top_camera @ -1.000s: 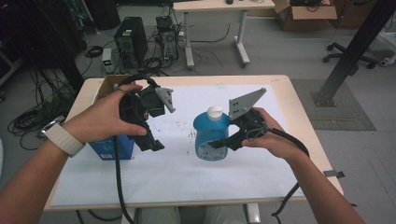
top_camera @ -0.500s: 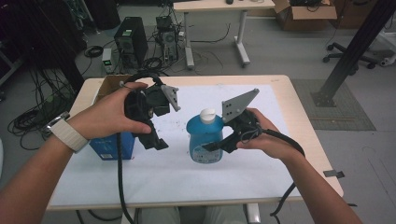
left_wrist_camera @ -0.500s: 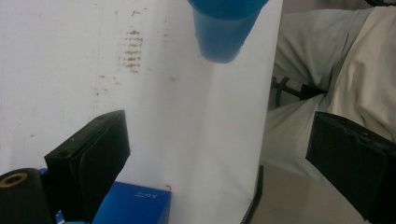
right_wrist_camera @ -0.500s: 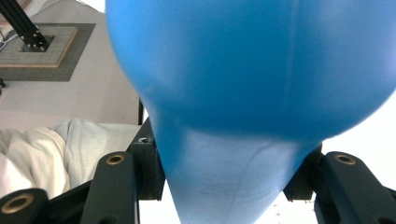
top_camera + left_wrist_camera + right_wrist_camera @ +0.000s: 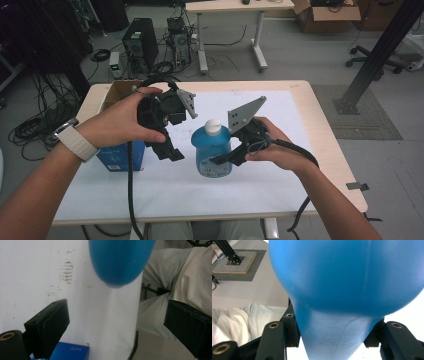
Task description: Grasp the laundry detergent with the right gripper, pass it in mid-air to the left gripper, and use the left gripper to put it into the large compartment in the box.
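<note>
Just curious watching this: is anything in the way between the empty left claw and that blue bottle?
Nothing visible is. The left claw hangs open beside the blue bottle, with bare white table cover between them. The right claw grips the bottle from the other side.

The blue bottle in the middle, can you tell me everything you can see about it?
The blue bottle looks like smooth, slightly see-through plastic, with a rounded body, a narrower neck and a white cap on top. A label with small print sits low on its front. It stands upright over the white sheet on the table, right of a blue box. The right gripper is shut on it, jaws pressing both sides. Whether its base rests on the sheet or hangs just above cannot be told. The left gripper is close but apart.
</note>
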`<state>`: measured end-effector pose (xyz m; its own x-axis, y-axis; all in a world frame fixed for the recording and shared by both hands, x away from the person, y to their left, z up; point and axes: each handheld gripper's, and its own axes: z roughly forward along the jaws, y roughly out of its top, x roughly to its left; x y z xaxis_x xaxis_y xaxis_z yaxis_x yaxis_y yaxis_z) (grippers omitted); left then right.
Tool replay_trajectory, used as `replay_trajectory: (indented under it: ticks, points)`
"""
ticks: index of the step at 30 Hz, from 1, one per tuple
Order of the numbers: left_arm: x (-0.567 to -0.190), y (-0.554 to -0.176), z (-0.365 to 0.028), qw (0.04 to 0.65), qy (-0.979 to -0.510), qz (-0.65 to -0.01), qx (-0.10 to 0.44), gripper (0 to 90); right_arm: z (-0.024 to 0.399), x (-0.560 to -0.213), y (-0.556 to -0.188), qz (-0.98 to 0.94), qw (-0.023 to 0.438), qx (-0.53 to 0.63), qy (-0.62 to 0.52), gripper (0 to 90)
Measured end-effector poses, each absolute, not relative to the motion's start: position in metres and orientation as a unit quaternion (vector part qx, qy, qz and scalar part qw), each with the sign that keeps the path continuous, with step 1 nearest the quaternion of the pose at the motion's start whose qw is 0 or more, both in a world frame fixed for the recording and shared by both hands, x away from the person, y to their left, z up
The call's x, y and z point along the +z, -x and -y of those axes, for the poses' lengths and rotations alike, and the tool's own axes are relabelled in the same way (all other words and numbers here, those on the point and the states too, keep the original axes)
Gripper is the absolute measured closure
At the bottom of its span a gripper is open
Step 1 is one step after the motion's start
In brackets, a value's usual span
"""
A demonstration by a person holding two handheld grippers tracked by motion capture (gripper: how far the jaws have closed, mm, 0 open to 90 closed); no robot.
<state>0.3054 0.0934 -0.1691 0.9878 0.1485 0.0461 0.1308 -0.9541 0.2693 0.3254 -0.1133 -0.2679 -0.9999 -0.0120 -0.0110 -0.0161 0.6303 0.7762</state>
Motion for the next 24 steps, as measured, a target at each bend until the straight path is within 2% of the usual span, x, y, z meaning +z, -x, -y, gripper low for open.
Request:
replay_trajectory:
  ticks: [24]
  points:
    - [-0.173, -0.308, -0.076, 0.132, -0.989, -0.063, 0.025, 6.5, 0.091, -0.267, -0.324, -0.905, -0.003, 0.425, 0.023, 44.8]
